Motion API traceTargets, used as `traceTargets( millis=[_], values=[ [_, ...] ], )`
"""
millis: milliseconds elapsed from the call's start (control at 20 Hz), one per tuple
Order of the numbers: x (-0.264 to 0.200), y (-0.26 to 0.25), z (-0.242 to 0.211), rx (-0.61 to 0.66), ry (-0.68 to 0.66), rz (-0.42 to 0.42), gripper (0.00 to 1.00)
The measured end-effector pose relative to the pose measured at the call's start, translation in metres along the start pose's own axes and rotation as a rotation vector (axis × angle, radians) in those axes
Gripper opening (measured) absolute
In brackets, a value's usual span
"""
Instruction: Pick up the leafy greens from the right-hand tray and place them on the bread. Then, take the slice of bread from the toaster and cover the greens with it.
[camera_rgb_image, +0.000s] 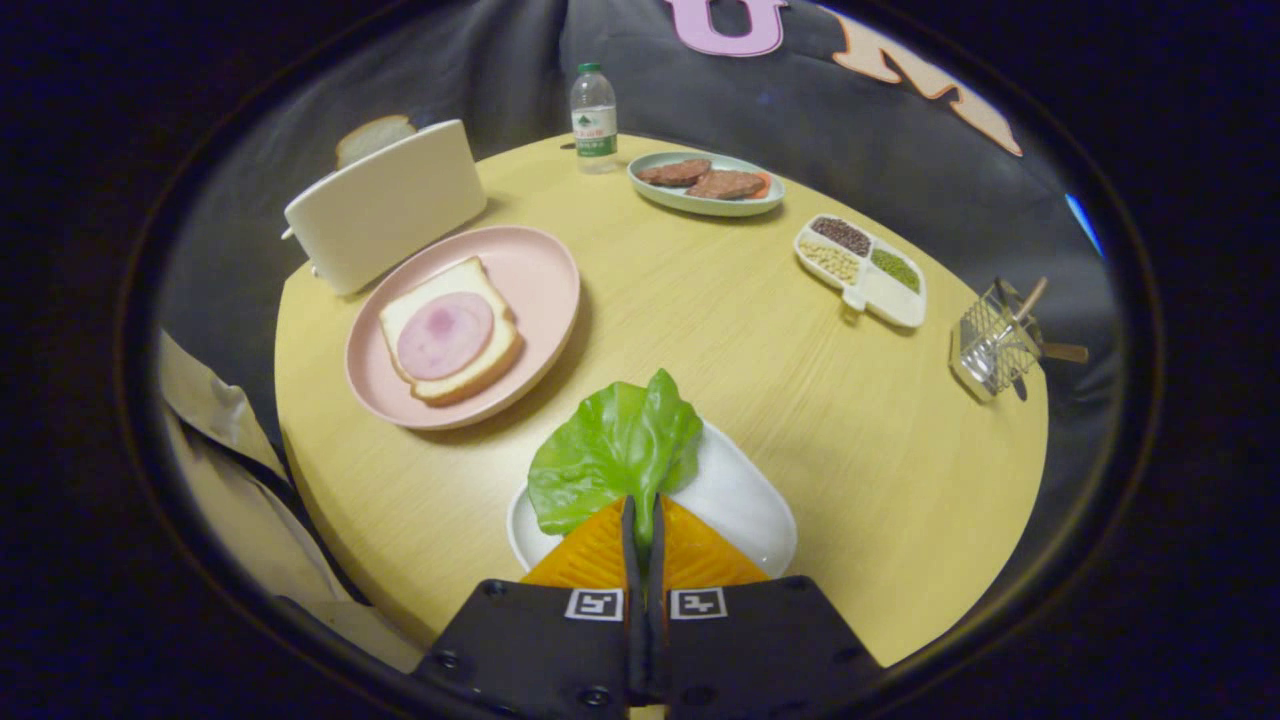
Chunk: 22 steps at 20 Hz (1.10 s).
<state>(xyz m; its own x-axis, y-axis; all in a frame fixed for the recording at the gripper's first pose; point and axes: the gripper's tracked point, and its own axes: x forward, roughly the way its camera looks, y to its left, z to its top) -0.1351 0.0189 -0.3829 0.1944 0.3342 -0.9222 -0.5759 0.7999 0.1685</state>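
Observation:
A green lettuce leaf sticks out ahead of my gripper, whose fingers are shut on its near edge. The leaf hangs over a white tray at the table's near side. Beyond it to the left, a pink plate carries a slice of bread topped with a round pink ham slice. Behind the plate stands a cream toaster with a bread slice poking from its top.
A round wooden table holds a water bottle at the back, a pale green plate of meat patties, a divided white dish of beans and a wire rack with utensils at the right edge. A person's beige sleeve is on the left.

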Motion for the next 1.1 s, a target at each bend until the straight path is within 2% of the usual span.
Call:
traceTargets(
  millis=[550, 1100],
  values=[
    [-0.036, 0.024, 0.048, 0.075, -0.086, -0.052, 0.04],
    [-0.031, 0.085, 0.106, 0.038, -0.132, -0.005, 0.03]
  ],
)
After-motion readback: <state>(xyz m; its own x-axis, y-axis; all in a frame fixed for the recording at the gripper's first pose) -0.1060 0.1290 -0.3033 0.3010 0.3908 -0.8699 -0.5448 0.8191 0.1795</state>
